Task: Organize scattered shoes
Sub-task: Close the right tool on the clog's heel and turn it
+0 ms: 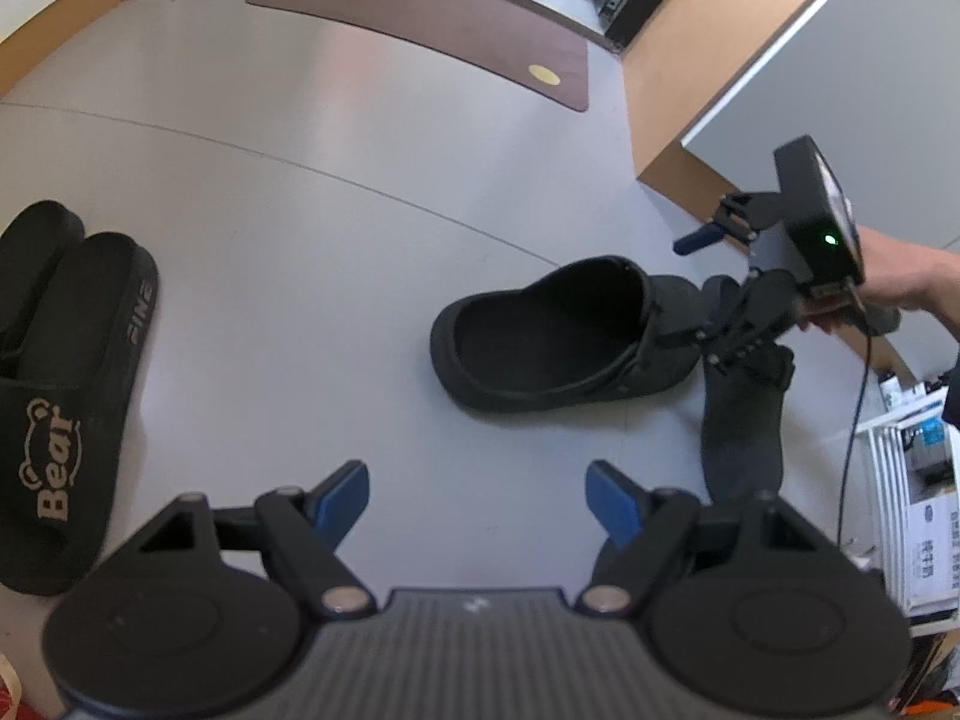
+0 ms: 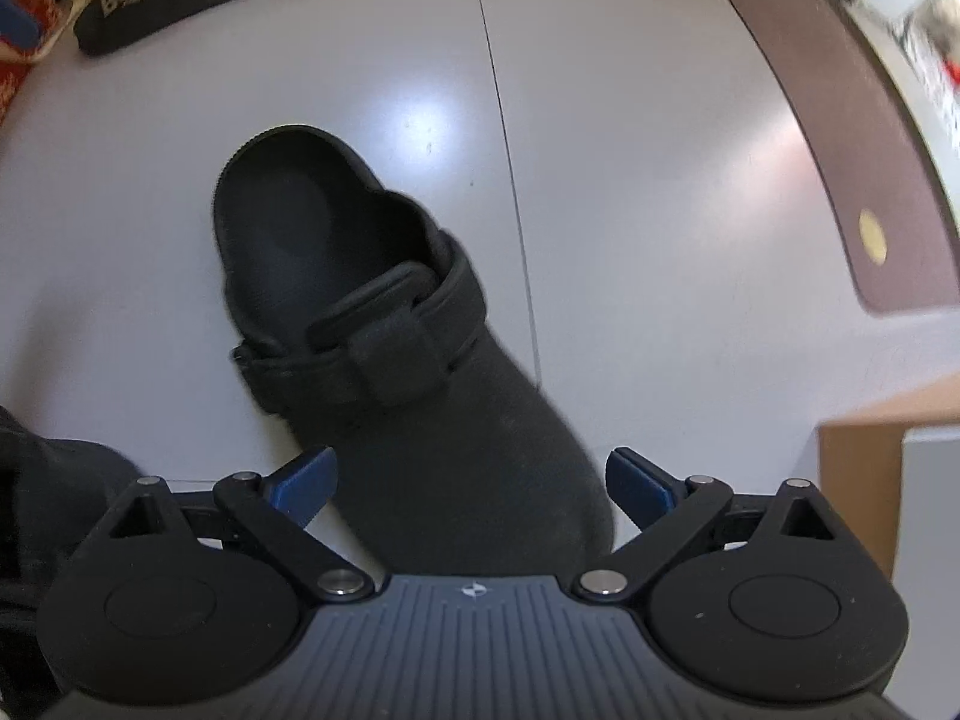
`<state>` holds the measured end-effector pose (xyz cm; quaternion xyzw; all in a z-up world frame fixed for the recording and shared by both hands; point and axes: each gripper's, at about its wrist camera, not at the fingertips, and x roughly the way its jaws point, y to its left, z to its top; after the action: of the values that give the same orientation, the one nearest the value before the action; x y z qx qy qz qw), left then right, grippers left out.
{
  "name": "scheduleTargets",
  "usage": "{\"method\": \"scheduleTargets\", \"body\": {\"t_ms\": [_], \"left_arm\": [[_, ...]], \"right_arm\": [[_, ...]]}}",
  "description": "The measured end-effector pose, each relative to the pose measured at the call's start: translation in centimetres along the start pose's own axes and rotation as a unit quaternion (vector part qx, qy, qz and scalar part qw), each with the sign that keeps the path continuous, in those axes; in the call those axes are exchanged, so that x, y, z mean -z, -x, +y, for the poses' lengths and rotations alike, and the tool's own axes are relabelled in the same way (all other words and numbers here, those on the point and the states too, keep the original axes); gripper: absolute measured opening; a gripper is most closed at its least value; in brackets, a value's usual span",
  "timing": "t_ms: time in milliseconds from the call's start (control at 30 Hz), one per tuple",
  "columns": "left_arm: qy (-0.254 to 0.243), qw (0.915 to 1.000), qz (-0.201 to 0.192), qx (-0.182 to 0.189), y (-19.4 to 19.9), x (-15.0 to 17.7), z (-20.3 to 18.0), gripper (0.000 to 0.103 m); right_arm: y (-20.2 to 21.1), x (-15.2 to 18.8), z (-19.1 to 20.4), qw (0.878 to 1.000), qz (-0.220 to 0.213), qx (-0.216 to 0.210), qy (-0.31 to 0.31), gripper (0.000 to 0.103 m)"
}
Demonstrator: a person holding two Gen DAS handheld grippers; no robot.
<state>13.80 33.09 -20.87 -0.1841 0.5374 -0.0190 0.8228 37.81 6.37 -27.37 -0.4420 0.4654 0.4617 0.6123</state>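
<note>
1. Two grippers work here: the right gripper [image 2: 468, 480] points steeply down with its jaws spread wide either side of the toe of a black clog [image 2: 384, 324], pads not pressing, so nothing is gripped; I judge it is lined up to pinch the toe.
2. Left gripper [image 1: 477, 495] hangs wide open over bare floor [image 1: 360, 276], holding nothing, likely waiting.
3. One clog lies alone mid-floor, heel opening up.
4. Two black "Bear" slides [image 1: 72, 396] sit touching side by side, well apart from the clog, seemingly already paired.
5. One brown doormat [image 1: 432, 24] lies farther off.
</note>
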Motion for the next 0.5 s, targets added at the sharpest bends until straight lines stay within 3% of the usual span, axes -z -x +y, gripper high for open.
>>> {"method": "scheduleTargets", "body": {"t_ms": [167,233,333,500], "left_arm": [[0.022,0.9996,-0.017,-0.006,-0.1,-0.1,-0.3,0.081],[0.023,0.9996,-0.017,-0.005,-0.1,0.0,-0.6,0.081],[0.023,0.9996,-0.018,0.001,-0.1,0.1,-1.0,0.081],[0.033,0.9992,-0.010,0.020,-0.6,0.5,-1.1,0.081]], "right_arm": [[-1.2,1.3,-0.6,0.995,-0.028,-0.045,-0.085,0.099],[-0.9,1.5,-1.2,0.991,-0.021,-0.049,-0.120,0.092],[-0.1,1.7,-1.5,0.987,-0.009,-0.045,-0.154,0.080],[0.4,2.0,-0.1,0.984,-0.001,-0.017,-0.178,0.076]]}}
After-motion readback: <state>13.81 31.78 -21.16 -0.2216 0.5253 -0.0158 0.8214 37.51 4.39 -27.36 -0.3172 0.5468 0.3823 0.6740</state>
